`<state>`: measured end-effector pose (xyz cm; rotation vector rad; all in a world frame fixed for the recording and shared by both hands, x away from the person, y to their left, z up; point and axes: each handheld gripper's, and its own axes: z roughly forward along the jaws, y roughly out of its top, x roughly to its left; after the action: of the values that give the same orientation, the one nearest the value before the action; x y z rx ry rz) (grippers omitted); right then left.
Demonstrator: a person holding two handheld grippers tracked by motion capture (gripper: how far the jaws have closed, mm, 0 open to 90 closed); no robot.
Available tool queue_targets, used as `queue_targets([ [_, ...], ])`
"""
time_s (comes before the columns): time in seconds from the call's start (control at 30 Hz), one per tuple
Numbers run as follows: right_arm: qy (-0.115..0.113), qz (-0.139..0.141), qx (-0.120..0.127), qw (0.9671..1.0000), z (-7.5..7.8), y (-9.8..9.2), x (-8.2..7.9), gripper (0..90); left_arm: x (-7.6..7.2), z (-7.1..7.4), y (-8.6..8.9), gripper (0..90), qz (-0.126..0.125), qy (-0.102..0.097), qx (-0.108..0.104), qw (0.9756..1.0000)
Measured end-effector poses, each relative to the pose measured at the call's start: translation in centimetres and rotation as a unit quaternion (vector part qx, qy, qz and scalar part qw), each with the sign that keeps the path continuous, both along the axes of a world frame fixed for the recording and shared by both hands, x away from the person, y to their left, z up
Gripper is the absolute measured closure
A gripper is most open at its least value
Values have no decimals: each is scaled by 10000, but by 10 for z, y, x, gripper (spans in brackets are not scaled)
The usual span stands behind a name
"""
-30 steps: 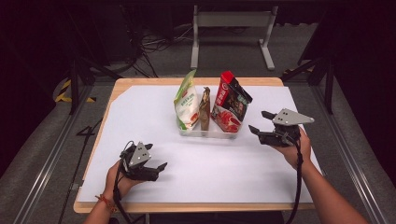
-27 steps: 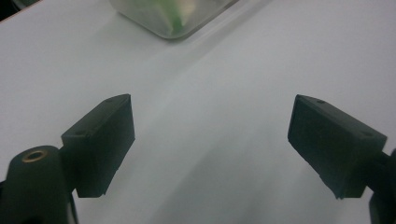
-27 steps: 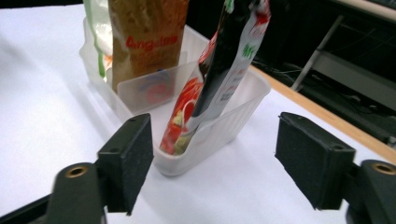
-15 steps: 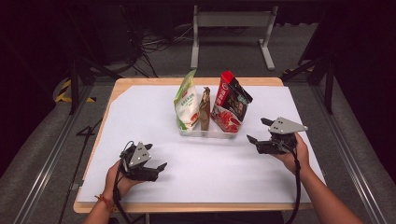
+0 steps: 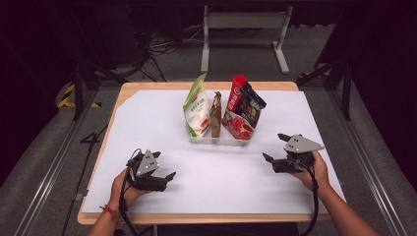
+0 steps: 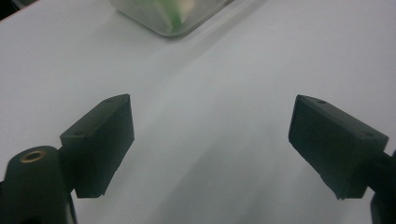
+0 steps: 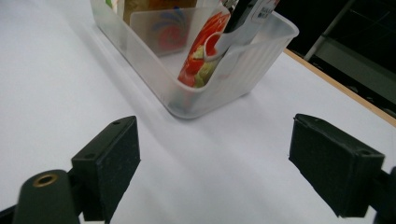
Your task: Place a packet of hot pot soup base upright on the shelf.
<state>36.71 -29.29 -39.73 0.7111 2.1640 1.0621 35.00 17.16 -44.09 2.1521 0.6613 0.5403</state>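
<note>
A clear plastic bin [image 5: 219,140] stands at the middle back of the white tabletop. Upright in it are a green-and-white bag [image 5: 196,108], a thin brown packet [image 5: 215,114] and a red-and-black bag [image 5: 242,113]. My left gripper [image 5: 165,164] rests near the front left, open, with bare tabletop between its jaws [image 6: 212,100]; the bin's corner [image 6: 173,21] lies ahead of it. My right gripper [image 5: 273,147] sits low at the bin's front right, a short way from it. Its jaws have just been opening and stand open with nothing between them [image 7: 215,121], facing the bin's end [image 7: 205,93] and the red bag [image 7: 201,56].
The white sheet [image 5: 147,118] covers a wooden table whose edge [image 5: 196,219] runs along the front. A metal stand [image 5: 246,29] and cables lie on the dark floor behind. Rails flank the table on both sides.
My right gripper has sunk toward the tabletop and drawn a little nearer the front edge. The left gripper and the bin have kept still.
</note>
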Motion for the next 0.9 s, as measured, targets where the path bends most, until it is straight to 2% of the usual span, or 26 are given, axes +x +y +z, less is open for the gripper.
queue_targets([
  [0.07, -25, -7, -64, 10000, -2, -2, -2, 165, 0, 0, -1, 149, 1, 5, 24, 10000],
  [0.37, 8, 17, -58, 10000, -10, -12, -13, 149, 0, -1, -2, 149, -24, 15, 43, 10000],
  [0.67, -5, 21, -249, 9997, -18, -18, -22, 138, 0, -1, -2, 149, -32, 13, 61, 10000],
  [0.83, 87, 25, -265, 9996, -21, -26, -30, 132, 0, -1, -2, 149, -28, 20, 57, 10000],
  [0.9, 60, 3, -280, 9996, -22, -29, -32, 134, 0, -1, -3, 149, -34, 11, 65, 10000],
])
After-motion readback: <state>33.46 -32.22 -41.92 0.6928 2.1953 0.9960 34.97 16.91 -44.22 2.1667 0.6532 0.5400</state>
